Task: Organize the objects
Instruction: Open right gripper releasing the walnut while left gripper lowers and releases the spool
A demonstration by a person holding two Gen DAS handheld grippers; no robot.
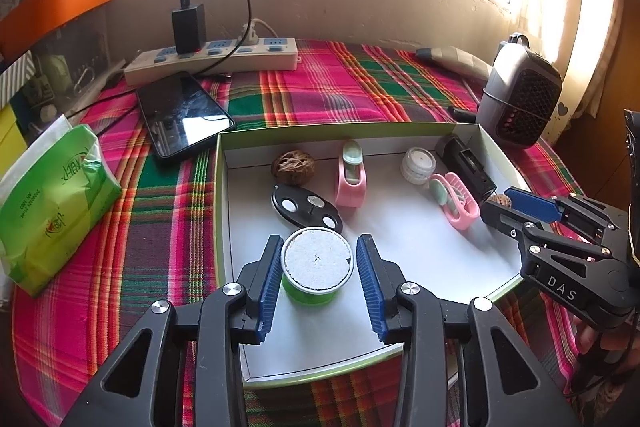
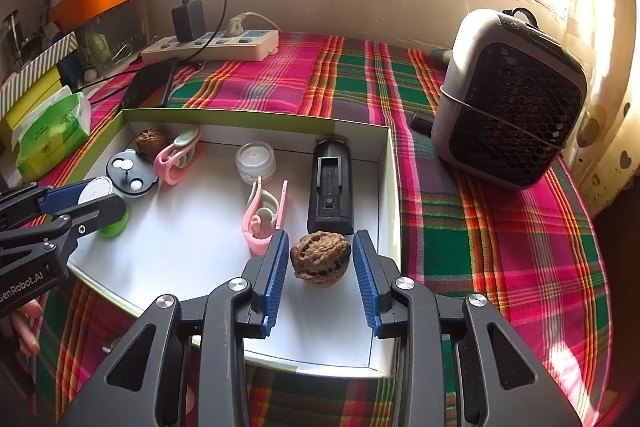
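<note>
- Left gripper (image 1: 318,281): reaches into the near-left part of the tray (image 1: 219,195), angled down toward the floor of it.
- Left fingers (image 1: 270,279): spread, one blue pad on each side of the green pot (image 1: 317,269). A thin gap shows on both sides, so no contact. Pot stands upright on the tray floor, white top facing up.
- Right gripper (image 2: 321,277): reaches into the near-right corner of the tray, also tilted down.
- Right fingers (image 2: 366,275): spread, flanking the near walnut (image 2: 321,259). Gaps on both sides, no grip. Walnut rests on the tray floor, just in front of the black holder (image 2: 331,187).
- Each gripper shows in the other's view, both low over the tray's near edge, well apart from each other.
- Rest of the tray: second walnut (image 1: 293,167) in the far-left corner, black oval disc (image 1: 306,207) just behind the green pot, pink clip (image 1: 351,177) beside the far walnut, second pink clip (image 1: 456,201) right of centre, small clear jar (image 1: 418,165) near the far wall.
- Tray sits on a plaid cloth (image 1: 320,83).
- Outside the tray: phone (image 1: 184,113) and power strip (image 1: 212,61) at far left, tissue pack (image 1: 52,203) at left, small fan (image 2: 508,99) at right.
</note>
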